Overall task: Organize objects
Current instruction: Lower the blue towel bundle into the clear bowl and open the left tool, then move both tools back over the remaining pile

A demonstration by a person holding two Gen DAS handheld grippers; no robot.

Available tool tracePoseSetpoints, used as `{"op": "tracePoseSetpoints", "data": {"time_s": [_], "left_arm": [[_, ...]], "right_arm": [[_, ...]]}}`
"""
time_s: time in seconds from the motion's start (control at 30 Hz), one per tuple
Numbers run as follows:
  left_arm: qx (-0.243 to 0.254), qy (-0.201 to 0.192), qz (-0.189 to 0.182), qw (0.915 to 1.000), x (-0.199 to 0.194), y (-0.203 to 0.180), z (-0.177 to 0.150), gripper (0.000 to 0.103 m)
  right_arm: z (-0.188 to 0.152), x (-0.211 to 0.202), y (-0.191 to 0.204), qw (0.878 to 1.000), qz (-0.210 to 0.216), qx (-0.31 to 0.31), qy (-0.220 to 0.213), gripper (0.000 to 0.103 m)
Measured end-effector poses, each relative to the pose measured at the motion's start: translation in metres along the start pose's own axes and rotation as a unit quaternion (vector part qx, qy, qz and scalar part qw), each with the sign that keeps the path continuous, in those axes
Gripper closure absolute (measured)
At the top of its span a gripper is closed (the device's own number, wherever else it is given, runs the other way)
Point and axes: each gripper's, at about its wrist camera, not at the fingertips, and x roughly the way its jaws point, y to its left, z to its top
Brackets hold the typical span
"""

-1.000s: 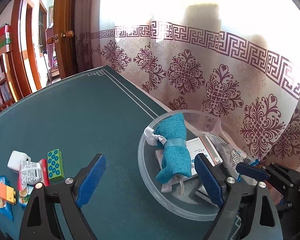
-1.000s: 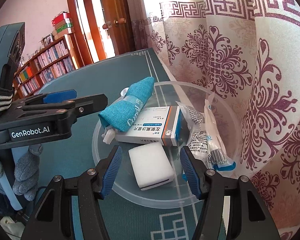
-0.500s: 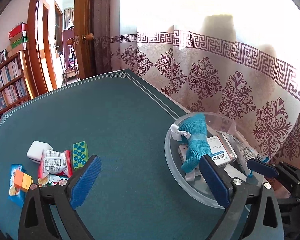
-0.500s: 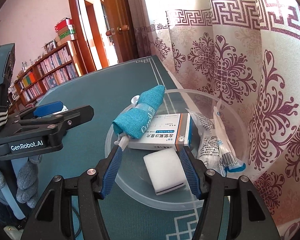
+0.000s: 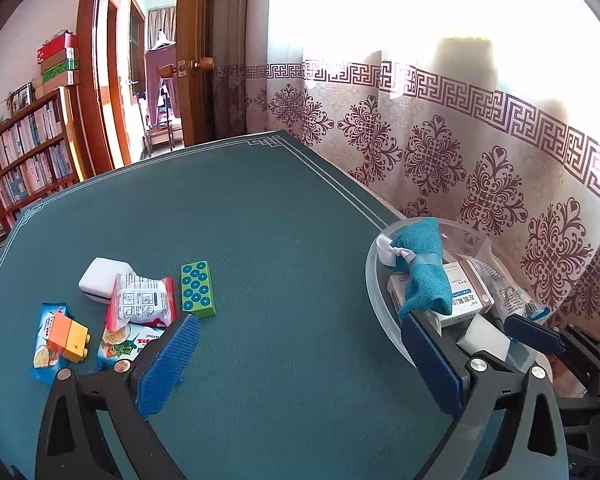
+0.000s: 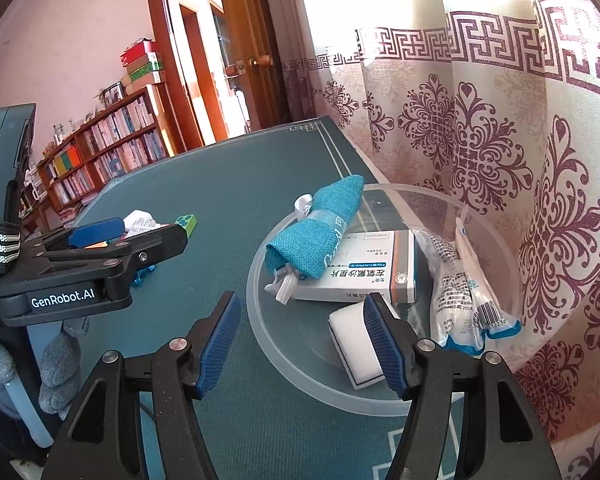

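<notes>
The left gripper (image 5: pixel 298 364) stands wide open over bare green table (image 5: pixel 240 216), nothing between its pads; its jaws have just been opening. The right gripper (image 6: pixel 306 346) is about half open and empty, its jaws having just widened a little, with its left pad outside the clear bowl (image 6: pixel 260 320) and its right pad over the bowl, just in front of a white block (image 6: pixel 350 330).

The bowl sits at the table's right edge, near the patterned curtain (image 6: pixel 480 140). In it lie a rolled teal cloth (image 6: pixel 320 228) resting across a white medicine box (image 6: pixel 364 272), the white block near the front, and plastic packets (image 6: pixel 460 292) on the right side.

Far to the left on the table is a loose cluster: a white case (image 5: pixel 100 276), a green studded brick (image 5: pixel 197 289), snack packets (image 5: pixel 144 304) (some overlapping) and an orange-yellow brick (image 5: pixel 68 336).
</notes>
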Motion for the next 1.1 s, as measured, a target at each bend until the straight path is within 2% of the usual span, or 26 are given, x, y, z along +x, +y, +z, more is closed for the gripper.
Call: {"op": "tracePoseSetpoints", "data": {"time_s": [0.3,0.57,0.93,1.1], "left_arm": [[-0.010,-0.010,0.024,0.9996,-0.016,0.019,-0.002,0.000],[-0.023,-0.026,0.070,0.9969,-0.043,0.052,-0.008,0.000],[-0.081,-0.042,0.139,0.9861,-0.070,0.125,-0.018,0.000],[-0.107,-0.034,0.157,0.9811,-0.069,0.154,-0.027,0.000]], "right_arm": [[-0.001,-0.005,0.014,1.000,0.009,-0.007,-0.010,0.038],[0.000,-0.008,0.027,1.000,0.019,-0.015,-0.011,0.038],[0.005,-0.003,0.053,0.998,0.043,-0.038,-0.005,0.037],[0.006,0.002,0.066,0.997,0.054,-0.048,0.001,0.037]]}}
